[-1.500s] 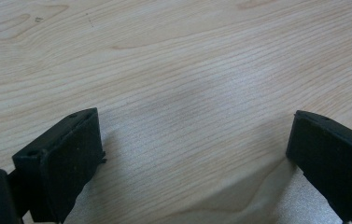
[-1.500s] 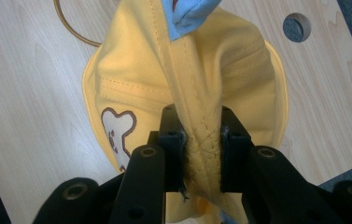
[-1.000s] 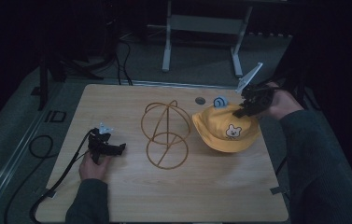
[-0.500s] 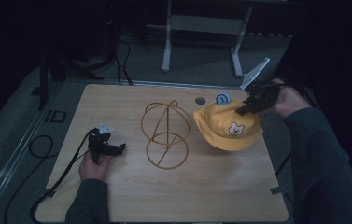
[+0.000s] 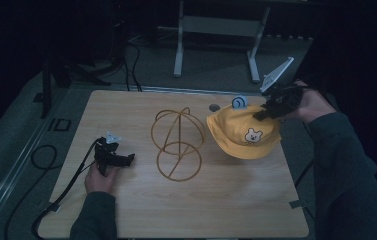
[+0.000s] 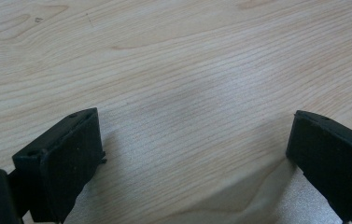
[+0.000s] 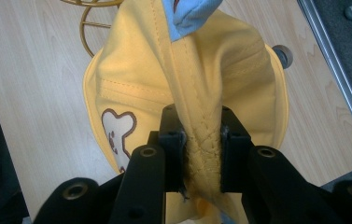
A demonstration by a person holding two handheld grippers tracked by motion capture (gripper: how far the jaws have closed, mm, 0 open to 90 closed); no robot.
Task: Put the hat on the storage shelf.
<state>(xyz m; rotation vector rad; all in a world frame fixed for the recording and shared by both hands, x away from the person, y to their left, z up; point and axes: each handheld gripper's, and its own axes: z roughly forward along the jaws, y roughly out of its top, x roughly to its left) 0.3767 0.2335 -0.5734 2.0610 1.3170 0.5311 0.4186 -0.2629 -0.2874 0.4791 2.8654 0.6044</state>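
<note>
right gripper [image 5: 259, 116] pinching yellow hat [image 5: 243, 134] (crown fold) | left gripper [image 5: 130, 158] jaws apart, empty

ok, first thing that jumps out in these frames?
The yellow hat with a bear face, at the table's right side, its fabric pinched in the right tongs. Next, the gold wire stand at the middle of the wooden table. The left tongs rest open on the table at the left.
</note>
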